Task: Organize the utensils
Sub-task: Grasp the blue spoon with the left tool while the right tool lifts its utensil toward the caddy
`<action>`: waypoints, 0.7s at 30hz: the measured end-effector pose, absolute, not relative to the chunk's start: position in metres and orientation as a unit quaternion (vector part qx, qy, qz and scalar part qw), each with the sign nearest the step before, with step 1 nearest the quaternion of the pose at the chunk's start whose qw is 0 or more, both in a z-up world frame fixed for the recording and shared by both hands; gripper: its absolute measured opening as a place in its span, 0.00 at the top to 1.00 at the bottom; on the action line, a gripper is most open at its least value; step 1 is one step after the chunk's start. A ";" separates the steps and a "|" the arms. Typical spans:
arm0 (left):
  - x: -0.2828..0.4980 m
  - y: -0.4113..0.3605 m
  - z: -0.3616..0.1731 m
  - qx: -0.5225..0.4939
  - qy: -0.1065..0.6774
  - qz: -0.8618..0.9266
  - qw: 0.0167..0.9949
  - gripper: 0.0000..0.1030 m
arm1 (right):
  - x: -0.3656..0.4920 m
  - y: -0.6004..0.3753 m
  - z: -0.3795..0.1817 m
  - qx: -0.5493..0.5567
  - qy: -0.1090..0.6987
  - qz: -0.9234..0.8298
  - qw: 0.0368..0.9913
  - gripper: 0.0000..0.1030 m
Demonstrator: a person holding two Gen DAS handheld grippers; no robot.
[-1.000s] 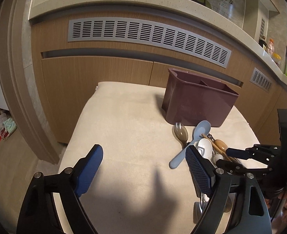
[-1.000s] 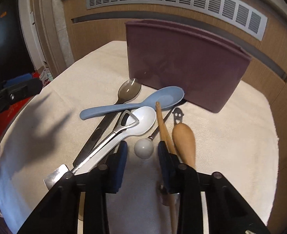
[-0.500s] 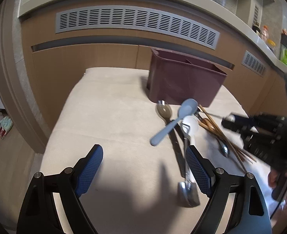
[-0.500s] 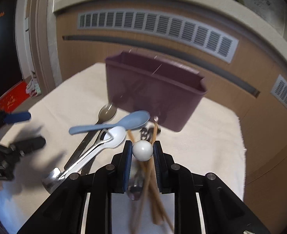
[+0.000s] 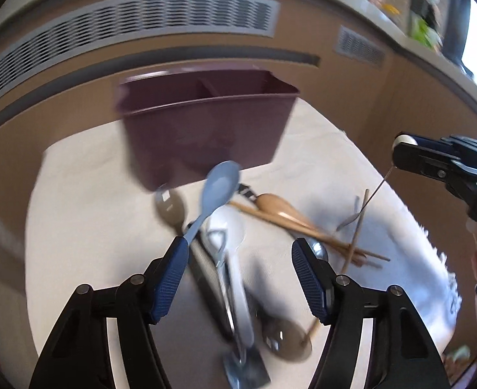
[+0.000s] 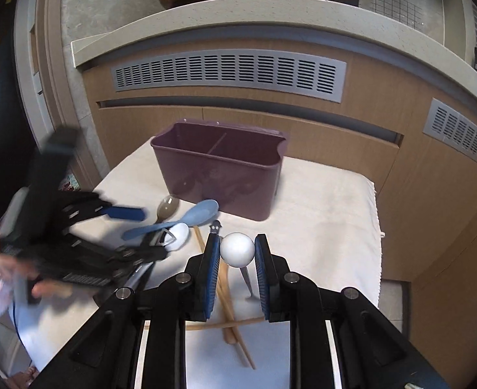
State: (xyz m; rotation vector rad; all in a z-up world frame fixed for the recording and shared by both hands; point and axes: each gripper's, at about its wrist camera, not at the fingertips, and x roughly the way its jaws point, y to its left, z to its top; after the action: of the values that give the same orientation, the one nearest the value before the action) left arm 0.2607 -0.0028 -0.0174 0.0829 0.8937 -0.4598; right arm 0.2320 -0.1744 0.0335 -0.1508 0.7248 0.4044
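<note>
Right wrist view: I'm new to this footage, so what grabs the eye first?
A white ball on a thin metal stem, pinched in the right tongs above the cloth. Behind it stands an empty two-compartment purple caddy, with a pale blue spoon topping the utensil pile at left.

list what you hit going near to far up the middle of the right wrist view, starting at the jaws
right gripper shut on the white ball-ended utensil → cloth-covered table → purple divided caddy → wooden cabinet front → grey vent grille → pale countertop edge
</note>
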 end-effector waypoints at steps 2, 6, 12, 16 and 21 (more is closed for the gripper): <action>0.285 -0.017 -0.023 0.065 0.447 -0.225 0.863 0.36 | 0.232 -0.182 0.032 -0.068 0.354 0.198 0.912 0.81; 0.317 -0.027 -0.032 0.084 0.465 -0.199 0.859 0.42 | 0.234 -0.191 0.032 -0.058 0.355 0.204 0.911 0.81; 0.349 -0.040 -0.050 0.086 0.502 -0.173 0.843 0.53 | 0.233 -0.189 0.031 -0.063 0.349 0.206 0.912 0.81; 0.353 -0.036 -0.054 0.067 0.503 -0.164 0.846 0.63 | 0.232 -0.190 0.030 -0.059 0.350 0.205 0.912 0.81; 0.317 -0.018 -0.030 0.032 0.459 -0.164 0.872 0.67 | 0.225 -0.190 0.036 -0.050 0.356 0.213 0.908 0.81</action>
State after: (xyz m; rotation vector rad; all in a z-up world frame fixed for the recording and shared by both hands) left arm 0.3168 -0.0177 -0.0304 0.0671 0.9598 -0.3427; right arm 0.2250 -0.1904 0.0357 -0.1031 0.7353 0.4403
